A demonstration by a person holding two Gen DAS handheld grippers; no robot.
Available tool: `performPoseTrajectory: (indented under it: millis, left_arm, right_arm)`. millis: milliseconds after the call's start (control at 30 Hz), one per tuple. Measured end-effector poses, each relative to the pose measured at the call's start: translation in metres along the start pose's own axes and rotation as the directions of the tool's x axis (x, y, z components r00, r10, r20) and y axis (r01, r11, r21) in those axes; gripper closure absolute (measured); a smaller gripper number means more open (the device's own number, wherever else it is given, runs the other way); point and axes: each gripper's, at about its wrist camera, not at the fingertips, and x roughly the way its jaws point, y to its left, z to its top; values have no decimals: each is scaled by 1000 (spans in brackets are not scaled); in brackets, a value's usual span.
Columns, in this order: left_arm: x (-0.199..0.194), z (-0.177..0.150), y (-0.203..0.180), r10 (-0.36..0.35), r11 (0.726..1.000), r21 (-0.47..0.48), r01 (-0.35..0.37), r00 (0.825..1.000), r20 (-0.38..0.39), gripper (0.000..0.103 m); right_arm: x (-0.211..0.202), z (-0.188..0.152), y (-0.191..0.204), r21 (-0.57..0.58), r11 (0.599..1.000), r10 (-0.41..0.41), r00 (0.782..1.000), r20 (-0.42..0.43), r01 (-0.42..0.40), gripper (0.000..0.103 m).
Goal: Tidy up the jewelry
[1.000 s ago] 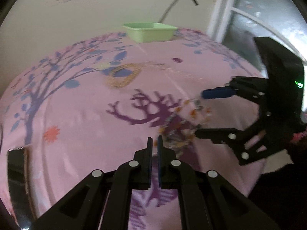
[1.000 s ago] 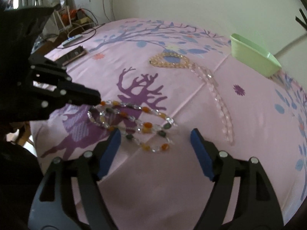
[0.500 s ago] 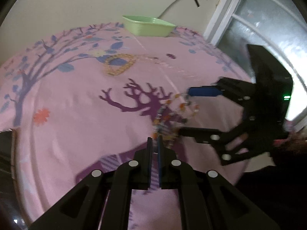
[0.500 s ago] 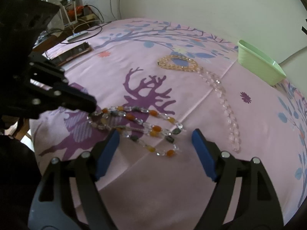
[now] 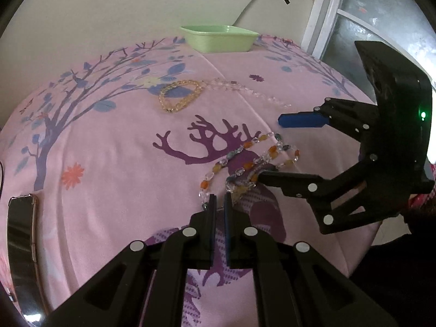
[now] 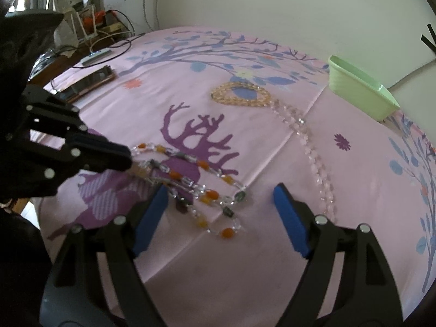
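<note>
A multicoloured bead necklace (image 5: pixel 249 160) with orange, clear and dark beads lies bunched on the pink cloth; it also shows in the right wrist view (image 6: pixel 196 182). My left gripper (image 5: pixel 220 204) is shut, its tips at the necklace's near end; whether it pinches a bead is hidden. My right gripper (image 6: pixel 219 199) is open and straddles the necklace's far loops, low over the cloth. A yellow bead bracelet (image 5: pixel 179 98) joined to a clear bead strand (image 5: pixel 253 94) lies further back. A green tray (image 5: pixel 219 38) stands at the table's far edge.
A phone (image 5: pixel 21 248) lies at the left edge of the pink printed tablecloth (image 5: pixel 109 163). Cables and clutter sit on a side table (image 6: pixel 92 46) beyond. A wall and a window frame (image 5: pixel 316 13) stand behind the table.
Both grippers have moved closer over the multicoloured necklace. The necklace has shifted and spread slightly. The left gripper stays shut and the right stays open.
</note>
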Motion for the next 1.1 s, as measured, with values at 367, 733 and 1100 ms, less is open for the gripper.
performPoseTrajectory:
  millis: [367, 733, 1100]
  left_arm:
    - [-13, 4, 18, 55, 997, -49, -53, 998, 36, 103]
    - [7, 5, 18, -64, 997, -42, 64, 998, 10, 103]
    - [19, 6, 53, -293, 913, -283, 294, 955, 49, 103]
  right_arm:
    - [0, 1, 1, -8, 1000, -2, 1000, 1, 2, 27]
    - [3, 6, 3, -59, 998, 10, 1000, -7, -10, 27]
    - [3, 12, -6, 17, 992, 124, 992, -13, -124, 94]
